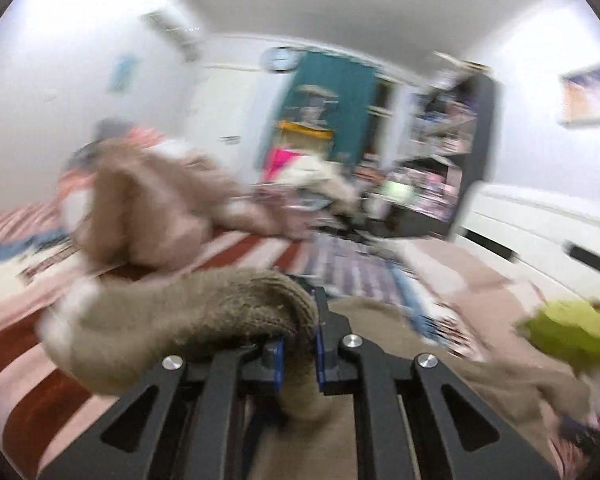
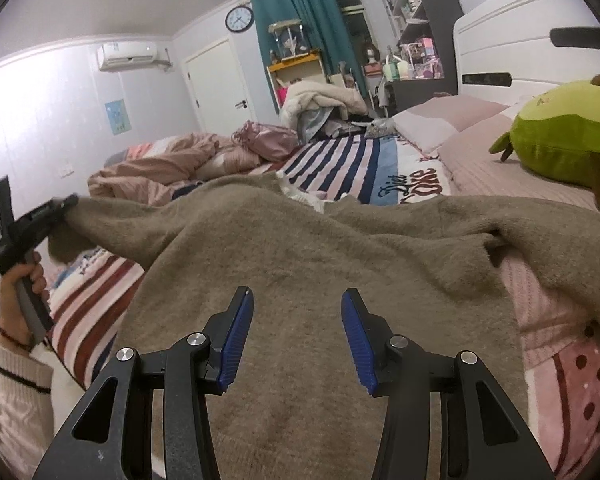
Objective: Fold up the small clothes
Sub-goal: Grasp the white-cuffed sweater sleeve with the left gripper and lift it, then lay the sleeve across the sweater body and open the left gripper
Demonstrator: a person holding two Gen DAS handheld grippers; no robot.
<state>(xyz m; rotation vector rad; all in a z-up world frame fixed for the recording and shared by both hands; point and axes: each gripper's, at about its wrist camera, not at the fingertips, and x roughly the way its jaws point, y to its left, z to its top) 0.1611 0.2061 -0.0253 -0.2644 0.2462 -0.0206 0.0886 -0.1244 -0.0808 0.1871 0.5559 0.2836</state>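
Observation:
A fuzzy tan sweater (image 2: pixel 300 248) lies spread over the bed. My left gripper (image 1: pixel 300 344) is shut on the sweater's sleeve cuff (image 1: pixel 204 312), which bunches over its blue pads; the left wrist view is blurred. In the right wrist view the left gripper (image 2: pixel 66 204) holds that sleeve end lifted at the far left. My right gripper (image 2: pixel 298 320) is open and empty, hovering just above the sweater's body, blue pads (image 2: pixel 236 344) apart.
The bed has a striped blanket (image 2: pixel 340 168), a pink duvet heap (image 2: pixel 172 164), pink pillows (image 2: pixel 440 120) and a green plush toy (image 2: pixel 564 136) at right. A white headboard (image 2: pixel 508 40) and shelves (image 2: pixel 412 20) stand behind.

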